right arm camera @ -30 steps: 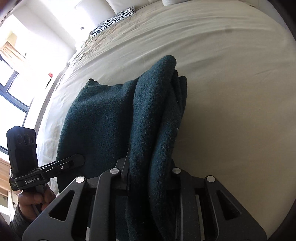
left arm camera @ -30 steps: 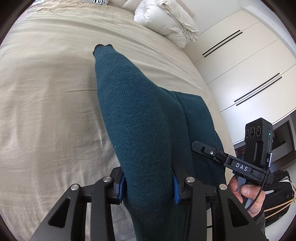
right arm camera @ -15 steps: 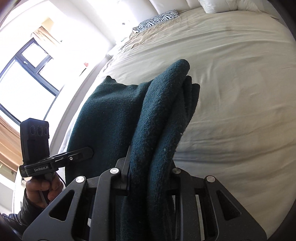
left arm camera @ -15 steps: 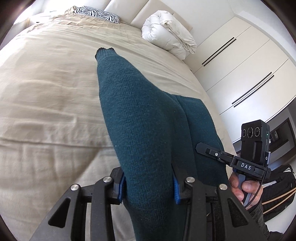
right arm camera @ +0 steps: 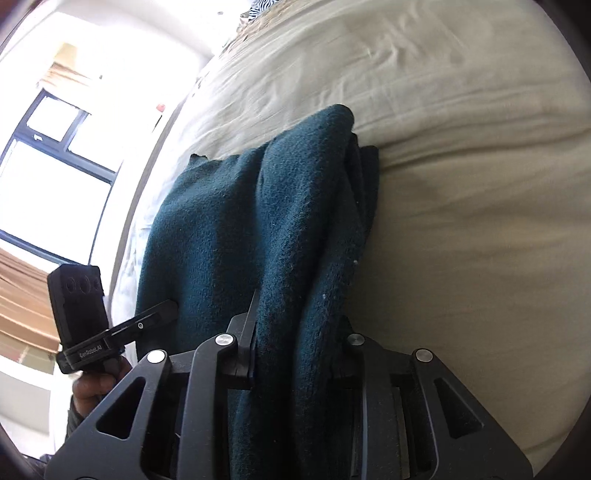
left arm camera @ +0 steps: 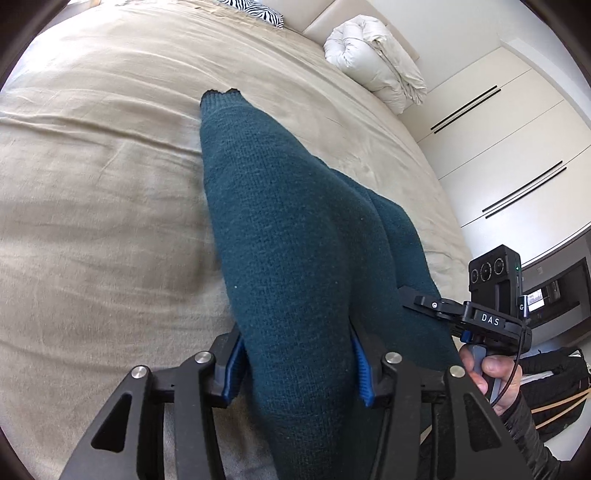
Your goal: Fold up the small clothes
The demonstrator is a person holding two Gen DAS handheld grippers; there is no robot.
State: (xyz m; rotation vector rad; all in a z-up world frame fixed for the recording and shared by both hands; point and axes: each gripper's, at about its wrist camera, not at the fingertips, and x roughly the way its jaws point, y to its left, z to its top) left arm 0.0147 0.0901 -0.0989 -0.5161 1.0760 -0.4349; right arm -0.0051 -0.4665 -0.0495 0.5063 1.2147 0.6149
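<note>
A dark teal knit garment stretches across the beige bed, one end lying on the cover toward the headboard and the near end gathered up off it. The left gripper has its blue-padded fingers pinching a thick bunch of the knit between them. The right gripper does likewise at the garment's other near corner, its black fingers pressed onto several folded layers (the right-hand finger is mostly hidden behind the cloth). In the left wrist view the right gripper's handle shows just beside the garment's right edge, held in the person's right hand; in the right wrist view the left hand grips its own handle at the garment's left edge. Beyond the garment, at the head of the bed, lie a rolled white duvet and a zebra-print pillow. White wardrobe doors stand to the right of the bed, a window to its left.
</note>
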